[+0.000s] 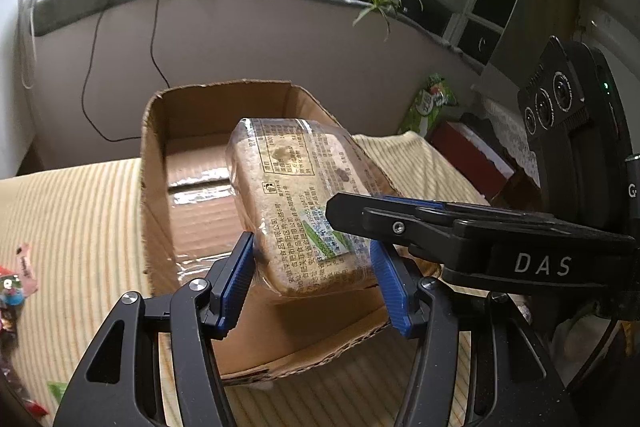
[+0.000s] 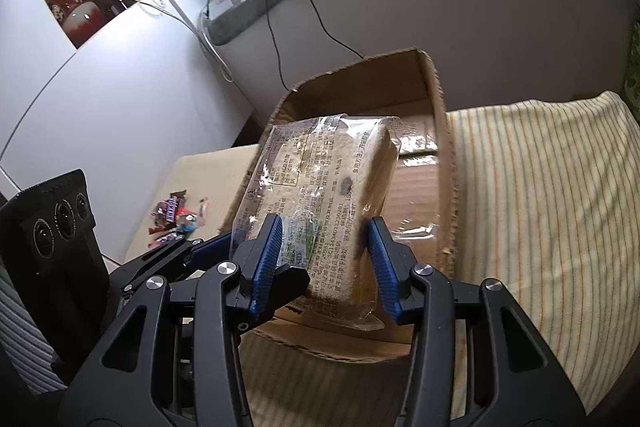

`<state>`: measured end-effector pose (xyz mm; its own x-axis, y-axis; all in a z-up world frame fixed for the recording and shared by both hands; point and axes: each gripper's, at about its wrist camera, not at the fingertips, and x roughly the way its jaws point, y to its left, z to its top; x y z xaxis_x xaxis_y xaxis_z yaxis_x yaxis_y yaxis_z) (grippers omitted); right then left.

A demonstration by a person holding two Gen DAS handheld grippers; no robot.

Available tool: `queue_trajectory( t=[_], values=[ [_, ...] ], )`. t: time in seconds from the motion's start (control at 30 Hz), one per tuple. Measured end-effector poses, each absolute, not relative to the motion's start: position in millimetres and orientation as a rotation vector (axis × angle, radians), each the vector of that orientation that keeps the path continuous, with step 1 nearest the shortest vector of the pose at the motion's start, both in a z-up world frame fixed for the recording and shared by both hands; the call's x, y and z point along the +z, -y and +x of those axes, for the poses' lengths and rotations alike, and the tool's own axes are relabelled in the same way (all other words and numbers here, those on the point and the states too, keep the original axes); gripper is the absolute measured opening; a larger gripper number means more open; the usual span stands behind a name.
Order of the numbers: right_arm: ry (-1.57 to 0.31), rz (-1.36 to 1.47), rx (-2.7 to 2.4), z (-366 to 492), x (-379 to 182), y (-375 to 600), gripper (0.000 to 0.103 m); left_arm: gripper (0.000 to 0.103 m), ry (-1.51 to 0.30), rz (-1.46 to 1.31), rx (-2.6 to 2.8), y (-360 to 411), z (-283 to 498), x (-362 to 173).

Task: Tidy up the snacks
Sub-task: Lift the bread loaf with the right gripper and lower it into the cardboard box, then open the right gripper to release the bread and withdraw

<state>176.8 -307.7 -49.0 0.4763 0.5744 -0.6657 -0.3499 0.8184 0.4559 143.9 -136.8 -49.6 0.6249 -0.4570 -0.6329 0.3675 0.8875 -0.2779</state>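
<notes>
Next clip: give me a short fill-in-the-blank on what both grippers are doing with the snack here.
1. The left gripper and right gripper both clamp one wrapped ____.
2. The bread pack hangs over an open ____ box.
3. The box sits on a ____ cloth.
4. Loose candy wrappers lie ____ the box.

Missing words: bread pack; cardboard; striped; outside

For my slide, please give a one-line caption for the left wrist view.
Both tools hold a wrapped bread loaf over an open cardboard box.
</notes>
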Motion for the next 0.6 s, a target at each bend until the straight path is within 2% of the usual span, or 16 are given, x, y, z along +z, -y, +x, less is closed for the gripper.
queue_trajectory(
  t=[0.4,0.6],
  values=[
    [-0.906,0.233,0.515,176.8,-49.4,318.3,0.047,0.056,-0.781,-0.085,-0.479,153.0,148.4,-50.6],
    [-0.868,0.201,0.495,170.6,-38.8,316.9,0.058,0.056,-0.773,-0.087,-0.464,147.2,143.7,-47.3]
  ],
)
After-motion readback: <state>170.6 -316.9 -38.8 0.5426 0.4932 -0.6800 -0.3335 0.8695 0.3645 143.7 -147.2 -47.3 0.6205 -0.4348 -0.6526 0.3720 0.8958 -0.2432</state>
